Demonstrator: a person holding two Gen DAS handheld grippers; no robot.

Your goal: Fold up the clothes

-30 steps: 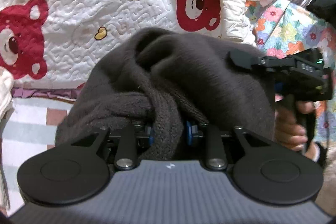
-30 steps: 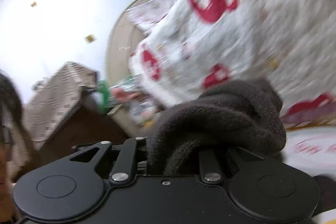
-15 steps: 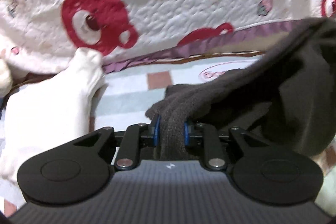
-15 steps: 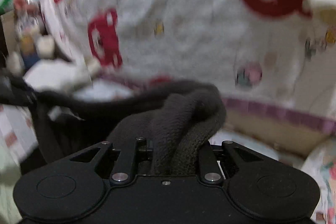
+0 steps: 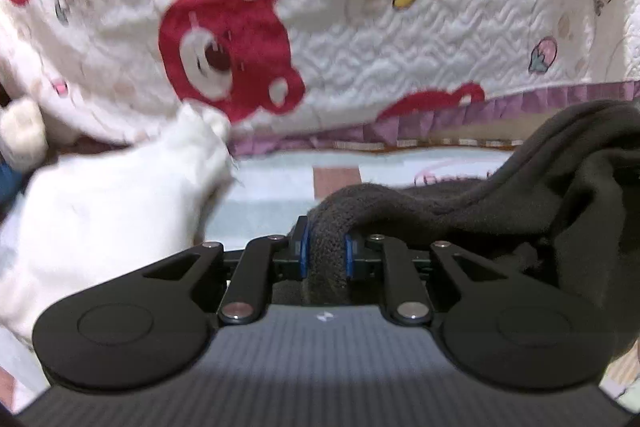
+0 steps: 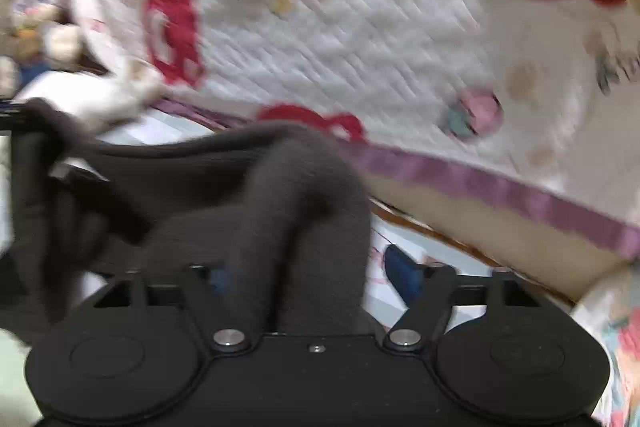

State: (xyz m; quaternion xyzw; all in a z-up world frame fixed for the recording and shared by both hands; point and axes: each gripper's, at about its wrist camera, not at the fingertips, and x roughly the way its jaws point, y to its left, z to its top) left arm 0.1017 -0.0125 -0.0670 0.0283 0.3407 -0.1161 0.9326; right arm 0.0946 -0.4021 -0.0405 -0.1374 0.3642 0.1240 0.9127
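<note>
Behind everything hangs a white quilt [image 5: 400, 39] printed with red bears, its purple trim [image 5: 500, 107] running above a pale striped sheet [image 5: 272, 195]. Over that sheet a dark knit garment [image 5: 500, 203] is stretched between the two tools, mostly off the bed and sagging toward the right of the left view. The left gripper [image 5: 325, 251] has its jaws closed tight on a bunched edge of the knit, the blue pads [image 5: 303, 247] pressing in from both sides. The right gripper [image 6: 316, 279] stands differently: its jaws are spread wide, one blue pad [image 6: 402, 273] bare, and the cloth merely drapes over and through the gap. Holding one corner while freeing the other probably lets the garment drop flat for folding. Half a second ago the right jaws were clamped on that fold; they have since opened. The left hold is unchanged, and both views have swung slightly along the quilt. A white garment [image 5: 104, 211] lies beside the left gripper.
</note>
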